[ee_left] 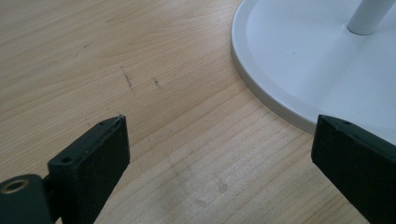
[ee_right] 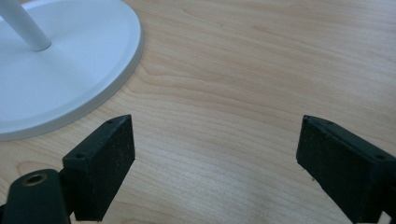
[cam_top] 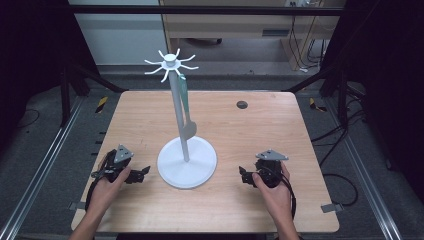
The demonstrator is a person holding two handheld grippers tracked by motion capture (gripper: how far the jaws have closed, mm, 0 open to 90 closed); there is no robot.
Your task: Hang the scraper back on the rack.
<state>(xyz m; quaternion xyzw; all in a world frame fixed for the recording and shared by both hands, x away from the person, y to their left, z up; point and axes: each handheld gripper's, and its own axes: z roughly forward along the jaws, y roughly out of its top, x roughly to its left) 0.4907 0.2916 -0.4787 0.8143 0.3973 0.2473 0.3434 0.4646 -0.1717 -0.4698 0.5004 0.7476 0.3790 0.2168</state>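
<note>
A white stand with a round base and a tall pole stands mid-table, topped by a ring of hooks. A green-handled utensil hangs from one hook, its pale blade beside the pole. My left gripper rests low on the table just left of the base, jaws open and empty; the base rim lies ahead of its right jaw. My right gripper sits low at the base's right, jaws wide apart over bare wood, with the base off to its left.
The wooden table has a small dark round hole at the back right. Metal rails and black cables run along the floor on both sides. A pale cabinet stands beyond the table's far edge.
</note>
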